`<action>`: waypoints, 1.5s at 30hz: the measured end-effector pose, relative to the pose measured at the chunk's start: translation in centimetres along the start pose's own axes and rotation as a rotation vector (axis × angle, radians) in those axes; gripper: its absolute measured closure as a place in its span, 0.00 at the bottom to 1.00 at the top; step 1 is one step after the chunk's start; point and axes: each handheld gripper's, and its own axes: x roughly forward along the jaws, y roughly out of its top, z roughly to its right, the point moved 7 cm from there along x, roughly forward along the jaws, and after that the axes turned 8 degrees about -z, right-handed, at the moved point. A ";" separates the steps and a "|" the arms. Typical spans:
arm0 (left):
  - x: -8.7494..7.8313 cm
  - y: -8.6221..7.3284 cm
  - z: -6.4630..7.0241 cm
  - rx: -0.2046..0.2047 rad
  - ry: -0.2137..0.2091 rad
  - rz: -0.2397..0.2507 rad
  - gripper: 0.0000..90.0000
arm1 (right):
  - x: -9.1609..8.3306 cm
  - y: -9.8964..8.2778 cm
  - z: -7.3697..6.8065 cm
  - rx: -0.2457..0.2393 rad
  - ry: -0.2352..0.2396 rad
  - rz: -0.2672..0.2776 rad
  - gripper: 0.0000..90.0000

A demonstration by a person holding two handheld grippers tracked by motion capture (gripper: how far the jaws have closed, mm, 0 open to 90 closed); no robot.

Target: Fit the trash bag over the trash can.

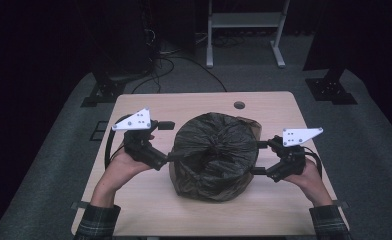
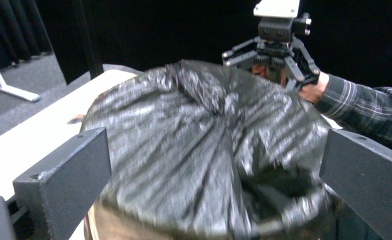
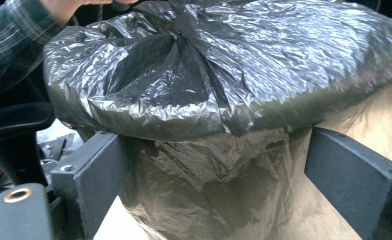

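A: Black plastic, crinkled and shiny: that is the bin bag (image 1: 211, 150), pulled over the top of a round container (image 3: 224, 200) and gathered into a twist at the middle. It stands at the centre of the wooden table (image 1: 279, 107).

B: And the two tongs?

A: One on each side of it. The left gripper (image 1: 166, 140) is at the bag's left flank, jaws spread wide with nothing pinched; in the left gripper view the two black jaws stand apart with the bag's top between them, plastic clear of the pads as far as I can see.

B: The right one?

A: The right gripper (image 1: 258, 157) sits at the bag's right edge, also released. In the right gripper view its jaws frame the container below the bag's overhanging rim, and neither presses on it. Its tips come very close to the plastic in the high view; whether they touch I cannot tell.

B: Hands?

A: Both in plaid sleeves (image 1: 96, 222).
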 end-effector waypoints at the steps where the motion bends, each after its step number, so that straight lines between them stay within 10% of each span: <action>1: 0.2 0.4 -0.1 0.007 0.002 -0.005 0.00 | 0.1 0.0 0.0 -0.005 -0.002 0.000 0.11; 19: 6.2 4.1 -1.2 0.094 -0.012 -0.199 0.00 | 1.5 1.1 0.3 -0.017 -0.008 -0.019 0.11; 45: 13.4 1.7 -2.4 0.121 -0.004 -0.525 0.00 | 2.3 1.6 1.1 -0.004 -0.017 0.000 0.11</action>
